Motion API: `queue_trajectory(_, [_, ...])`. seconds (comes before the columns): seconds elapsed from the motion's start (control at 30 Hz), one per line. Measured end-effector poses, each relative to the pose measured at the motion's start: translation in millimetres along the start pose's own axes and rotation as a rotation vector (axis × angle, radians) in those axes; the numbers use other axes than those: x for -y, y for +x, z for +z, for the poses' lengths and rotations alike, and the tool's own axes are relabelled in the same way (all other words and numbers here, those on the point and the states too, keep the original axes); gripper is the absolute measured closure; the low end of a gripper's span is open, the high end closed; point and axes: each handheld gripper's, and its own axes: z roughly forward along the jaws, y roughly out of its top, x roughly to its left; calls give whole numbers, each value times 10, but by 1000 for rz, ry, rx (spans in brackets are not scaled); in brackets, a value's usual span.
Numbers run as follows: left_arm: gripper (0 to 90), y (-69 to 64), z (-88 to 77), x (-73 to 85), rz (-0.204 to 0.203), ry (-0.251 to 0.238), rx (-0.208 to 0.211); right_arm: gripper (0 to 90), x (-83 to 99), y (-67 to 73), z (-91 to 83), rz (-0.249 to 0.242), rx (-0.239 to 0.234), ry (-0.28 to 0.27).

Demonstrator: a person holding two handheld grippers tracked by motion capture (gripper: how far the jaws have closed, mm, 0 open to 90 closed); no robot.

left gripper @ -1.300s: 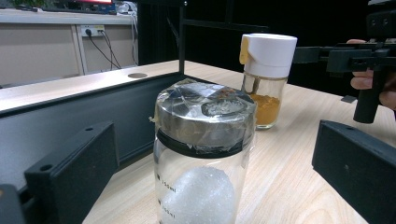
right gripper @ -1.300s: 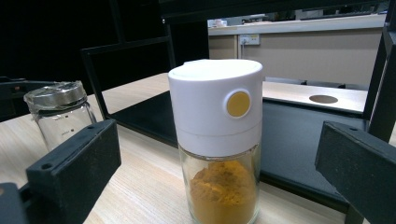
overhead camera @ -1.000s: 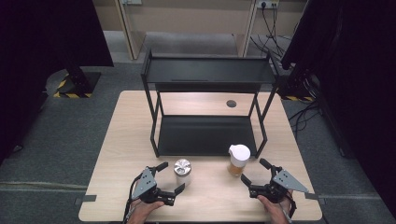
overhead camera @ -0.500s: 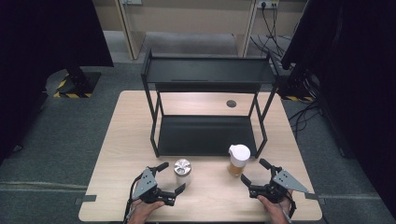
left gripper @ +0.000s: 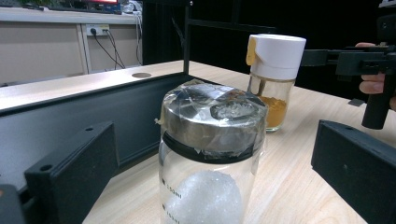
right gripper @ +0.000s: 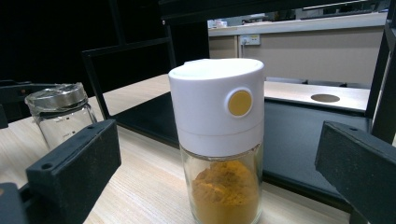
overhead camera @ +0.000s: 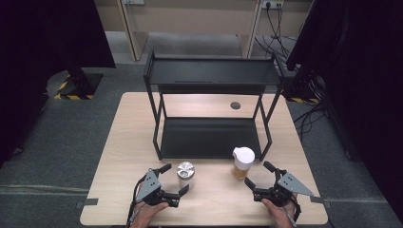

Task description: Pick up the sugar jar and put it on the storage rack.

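In the high view, the left gripper point(overhead camera: 171, 179) stands wide open around the glass jar point(overhead camera: 186, 174), which sits on the table point(overhead camera: 114, 156) in front of the black rack point(overhead camera: 211, 137). The right gripper point(overhead camera: 260, 175) is open too, just beside the spice jar point(overhead camera: 242, 162), and grips nothing. Both jars are on the table and not on a rack shelf, so I judge the work is at its very start: grasping, lifting and placing are left.

In the left gripper view, the glass jar point(left gripper: 210, 158) stands between the spread jaws, untouched. Its metal lid is covered with tape; small scale marks are printed on the glass, perhaps "150ml".

In the right gripper view, the spice jar point(right gripper: 223, 140) with orange powder stands between the open jaws. I see a yellow button, no brand.
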Motion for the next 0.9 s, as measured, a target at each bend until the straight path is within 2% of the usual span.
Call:
queue_trajectory(0.2, [2, -18, 94, -29, 17, 28, 2, 5, 0, 0, 10, 0, -4, 4])
queue_trajectory(0.43, [4, -15, 187, -51, 14, 54, -3, 5, 5, -4, 10, 3, -6, 2])
queue_trajectory(0.9, [97, -10, 323, -115, 28, 110, -7, 5, 8, -11, 11, 6, -12, -1])
